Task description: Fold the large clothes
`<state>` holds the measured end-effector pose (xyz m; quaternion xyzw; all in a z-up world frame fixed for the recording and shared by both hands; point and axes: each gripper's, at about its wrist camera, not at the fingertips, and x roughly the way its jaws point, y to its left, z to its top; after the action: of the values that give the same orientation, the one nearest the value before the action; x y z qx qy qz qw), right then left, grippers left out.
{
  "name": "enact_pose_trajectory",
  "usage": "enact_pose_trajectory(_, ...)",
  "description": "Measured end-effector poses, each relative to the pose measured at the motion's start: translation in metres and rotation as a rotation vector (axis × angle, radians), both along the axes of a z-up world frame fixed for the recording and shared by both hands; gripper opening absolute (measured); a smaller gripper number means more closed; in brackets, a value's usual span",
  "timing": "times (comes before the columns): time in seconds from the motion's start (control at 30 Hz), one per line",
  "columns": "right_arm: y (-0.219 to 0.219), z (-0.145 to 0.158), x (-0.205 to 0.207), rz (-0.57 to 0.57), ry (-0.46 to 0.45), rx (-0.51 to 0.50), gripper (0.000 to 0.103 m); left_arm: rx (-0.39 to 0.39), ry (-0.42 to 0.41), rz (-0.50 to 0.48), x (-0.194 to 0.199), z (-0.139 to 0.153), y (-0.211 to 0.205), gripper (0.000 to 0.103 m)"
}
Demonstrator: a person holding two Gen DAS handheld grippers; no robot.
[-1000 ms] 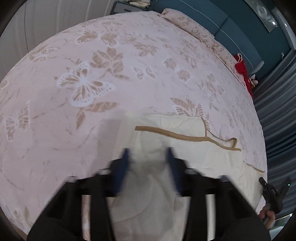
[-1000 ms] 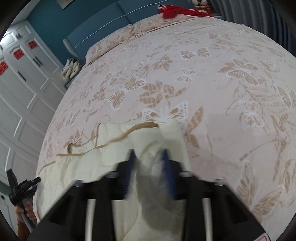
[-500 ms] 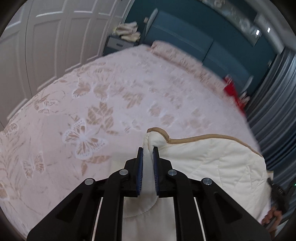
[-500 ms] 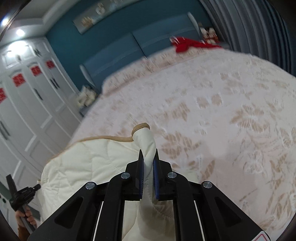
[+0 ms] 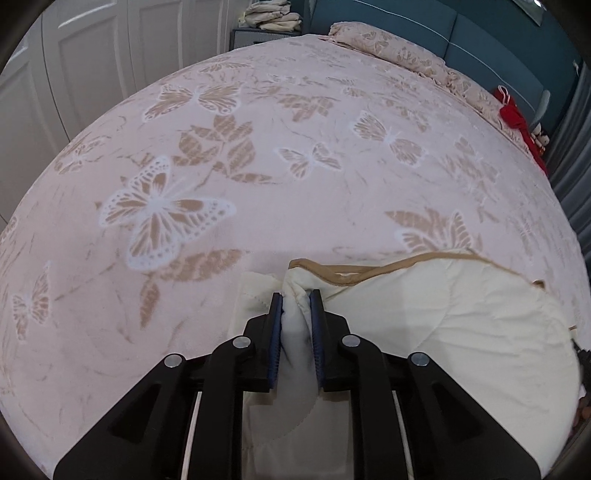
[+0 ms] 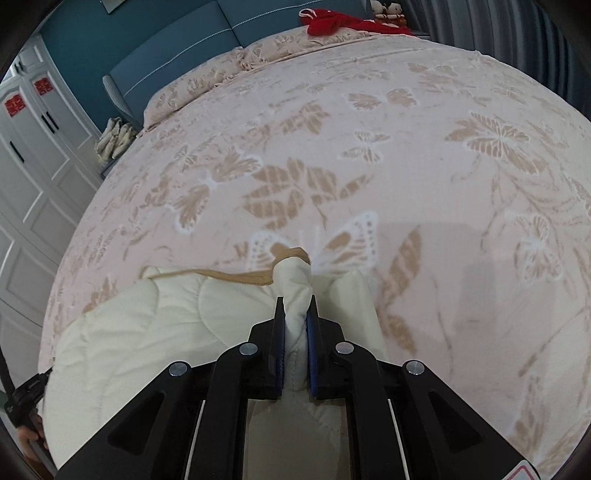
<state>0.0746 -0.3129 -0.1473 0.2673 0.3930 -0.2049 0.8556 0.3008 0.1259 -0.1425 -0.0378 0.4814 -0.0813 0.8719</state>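
I hold one quilt (image 5: 424,317) corner in each claw, left claw (image 5: 296,299) and right claw (image 6: 295,304) pinched tight, above the bed (image 5: 258,129). Next I must lay both corners on the quilt's lower layer, edges matched.

bedspread (image 5: 332,166) ahead lies open; pillows (image 6: 207,88) line its far edge.

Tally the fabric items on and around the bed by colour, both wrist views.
Cream: 1, the quilted blanket with tan trim, pinched by the left gripper and the right gripper.
Pink with butterflies: 1, the bedspread.
Red: 1, the red cloth near the headboard.
Beige: 1, the folded pile on the nightstand.
Total: 4
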Motion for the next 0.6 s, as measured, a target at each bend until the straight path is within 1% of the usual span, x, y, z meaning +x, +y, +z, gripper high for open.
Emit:
enact_pose_trajectory(0.1, 0.002, -0.007, 0.001, 0.000, 0.001, -0.018, 0.009, 0.045, -0.038, -0.008, -0.003, -0.006, -0.007, 0.016)
enact_pose_trajectory(0.17, 0.002, -0.011, 0.000, -0.004, -0.007, -0.022, 0.010, 0.061, -0.058, -0.006, -0.005, -0.009, -0.010, 0.017)
enact_pose_trajectory(0.37, 0.001, -0.018, -0.002, -0.020, -0.046, -0.013, 0.010, 0.029, -0.083, 0.005, -0.007, -0.013, -0.006, 0.018)
enact_pose_trajectory(0.5, -0.003, -0.020, -0.004, -0.030, -0.074, 0.010, 0.011, 0.058, -0.107, 0.010, -0.009, -0.014, -0.011, 0.019)
enact_pose_trajectory(0.6, -0.003, -0.017, -0.004, -0.030, -0.067, 0.003, 0.015, 0.073, -0.113, 0.015, -0.011, -0.011, -0.012, 0.021)
